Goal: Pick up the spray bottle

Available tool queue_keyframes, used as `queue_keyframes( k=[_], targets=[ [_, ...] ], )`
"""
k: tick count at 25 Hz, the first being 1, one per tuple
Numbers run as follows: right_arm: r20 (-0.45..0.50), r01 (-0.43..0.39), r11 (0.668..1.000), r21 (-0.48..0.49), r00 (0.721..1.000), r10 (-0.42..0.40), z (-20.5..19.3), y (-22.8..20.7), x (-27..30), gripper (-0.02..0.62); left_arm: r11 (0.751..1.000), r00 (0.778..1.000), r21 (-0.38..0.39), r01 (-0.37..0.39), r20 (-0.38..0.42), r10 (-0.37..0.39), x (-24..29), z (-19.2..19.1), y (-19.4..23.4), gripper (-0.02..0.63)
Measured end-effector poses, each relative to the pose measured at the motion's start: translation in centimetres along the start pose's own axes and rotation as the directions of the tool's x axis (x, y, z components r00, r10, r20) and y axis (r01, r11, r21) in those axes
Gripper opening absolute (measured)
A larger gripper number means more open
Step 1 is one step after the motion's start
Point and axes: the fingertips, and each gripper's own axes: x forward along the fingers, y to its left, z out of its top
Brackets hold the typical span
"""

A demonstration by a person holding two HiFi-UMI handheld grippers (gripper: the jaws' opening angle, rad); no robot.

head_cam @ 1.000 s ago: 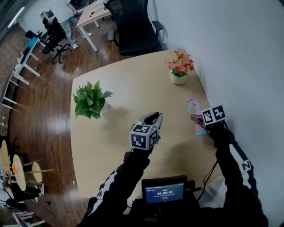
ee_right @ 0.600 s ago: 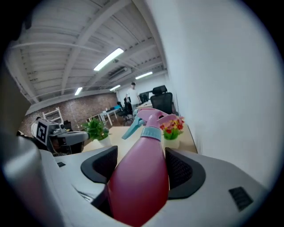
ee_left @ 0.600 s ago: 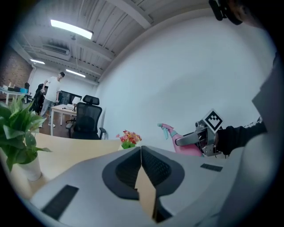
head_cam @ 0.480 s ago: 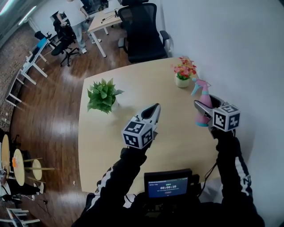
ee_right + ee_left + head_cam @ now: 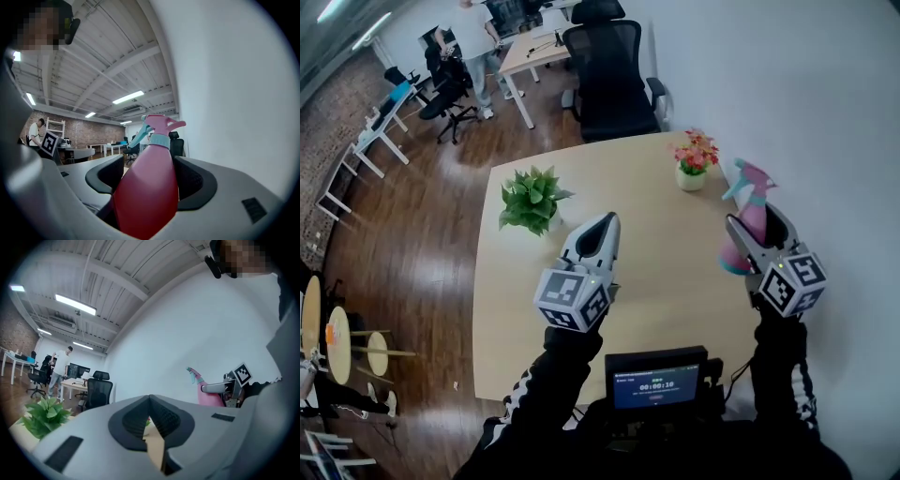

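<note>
Both black-sleeved arms reach forward, each tool pointing level above the counter (image 5: 666, 202). The right hand-held gripper (image 5: 754, 221) clamps the pink spray bottle (image 5: 751, 192) upright between its jaws, with the spray head rising past them. Well to its left, the left hand-held gripper (image 5: 604, 222) is closed on nothing. A second ago both were lower, with the bottle down at the counter; now it is lifted clear.

Smooth plastic spray bottle (image 5: 145, 197), matt wooden table (image 5: 666, 234)
</note>
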Motion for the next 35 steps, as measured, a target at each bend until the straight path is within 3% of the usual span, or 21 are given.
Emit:
queue_keyframes(
  k=[4, 12, 35],
  targets=[
    [0.035, 0.013, 0.999, -0.033, 0.999, -0.012, 0.6, 1.3, -1.4, 0.339, 0.999, 0.999, -0.022, -0.034, 0.019, 0.035, -1.9, 0.7, 0.6, 0.000],
    [0.118, 0.050, 0.995, -0.082, 0.992, -0.040, 1.5, 2.5, -4.4, 0.337, 0.999, 0.999, 0.006, -0.053, 0.003, 0.053, -4.2, 0.0, -0.3, 0.000],
    [0.115, 0.082, 0.990, -0.114, 0.991, -0.069, 2.0, 3.2, -5.0, 0.336, 0.999, 0.999, 0.005, -0.038, -0.027, 0.038, -5.0, -0.8, -1.2, 0.000]
  ],
)
